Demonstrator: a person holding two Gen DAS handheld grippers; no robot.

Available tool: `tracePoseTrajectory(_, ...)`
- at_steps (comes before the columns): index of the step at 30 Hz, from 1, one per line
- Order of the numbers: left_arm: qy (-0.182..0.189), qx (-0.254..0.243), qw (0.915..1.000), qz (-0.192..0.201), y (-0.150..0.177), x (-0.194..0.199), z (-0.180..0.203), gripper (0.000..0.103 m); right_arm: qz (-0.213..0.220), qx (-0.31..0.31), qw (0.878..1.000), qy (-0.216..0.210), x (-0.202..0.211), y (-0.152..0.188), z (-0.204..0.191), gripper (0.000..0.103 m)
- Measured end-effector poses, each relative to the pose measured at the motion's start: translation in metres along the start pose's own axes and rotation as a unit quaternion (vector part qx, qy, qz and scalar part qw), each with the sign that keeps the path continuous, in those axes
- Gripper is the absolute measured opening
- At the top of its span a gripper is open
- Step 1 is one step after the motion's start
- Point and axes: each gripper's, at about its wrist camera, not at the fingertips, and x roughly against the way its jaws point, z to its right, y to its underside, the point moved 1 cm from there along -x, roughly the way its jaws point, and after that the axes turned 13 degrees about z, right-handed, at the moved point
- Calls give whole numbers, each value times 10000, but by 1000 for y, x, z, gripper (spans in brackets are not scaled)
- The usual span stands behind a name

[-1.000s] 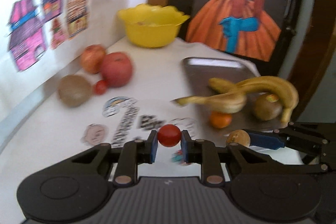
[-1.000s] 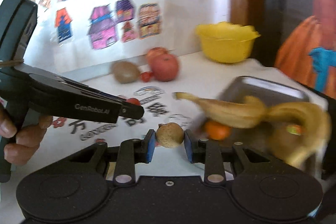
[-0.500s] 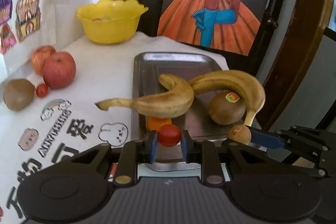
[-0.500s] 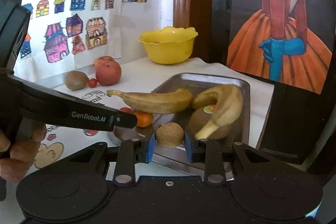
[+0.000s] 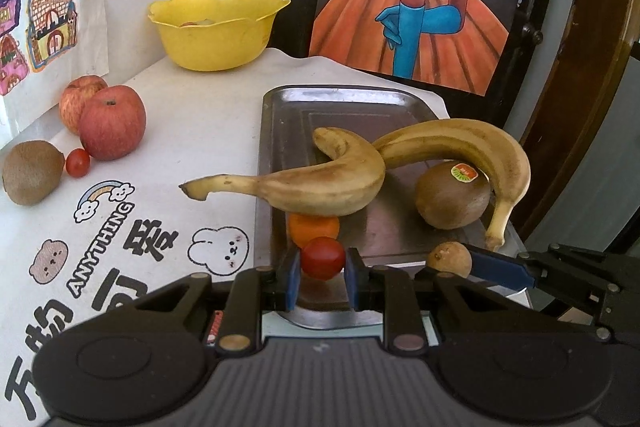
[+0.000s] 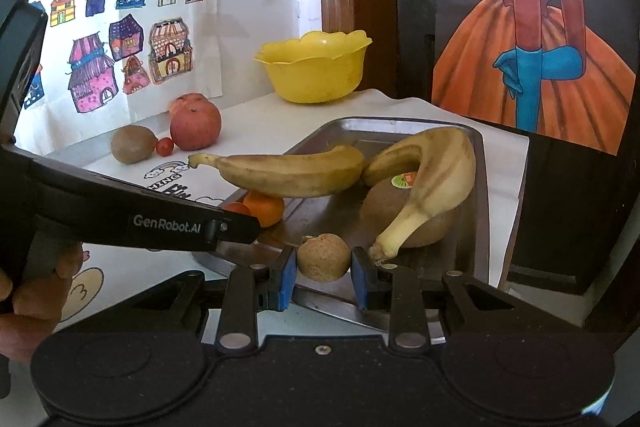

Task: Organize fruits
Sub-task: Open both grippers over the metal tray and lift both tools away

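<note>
My left gripper (image 5: 322,277) is shut on a red cherry tomato (image 5: 322,257), held just over the near end of the metal tray (image 5: 344,103). My right gripper (image 6: 324,277) is shut on a small tan round fruit (image 6: 323,257), also over the tray's near edge; the same tan fruit (image 5: 449,259) shows in the left wrist view. On the tray lie two bananas (image 5: 320,183) (image 5: 464,147), a kiwi (image 5: 452,195) with a sticker, and a small orange (image 5: 314,227) under the first banana.
A yellow bowl (image 5: 218,27) stands at the back of the white cloth. Two apples (image 5: 112,121), a second kiwi (image 5: 32,171) and another cherry tomato (image 5: 77,162) sit by the wall at left. A person's hand (image 6: 36,291) holds the left gripper's handle.
Both grippers swung from the cloth toward the tray with their fruits still held, and sank a little. In the last half second they have hardly moved.
</note>
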Motion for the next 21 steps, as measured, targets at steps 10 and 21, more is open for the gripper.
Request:
tracePoseTrajectory(10, 8, 13, 10000, -93, 3, -3, -1, 26, -27, -14, 10000, 33, -3, 1, 0, 33)
tracePoseTrajectory(21, 3, 96, 9999, 75, 0, 24, -5, 64, 132, -179, 9997, 104, 20, -2, -5, 53)
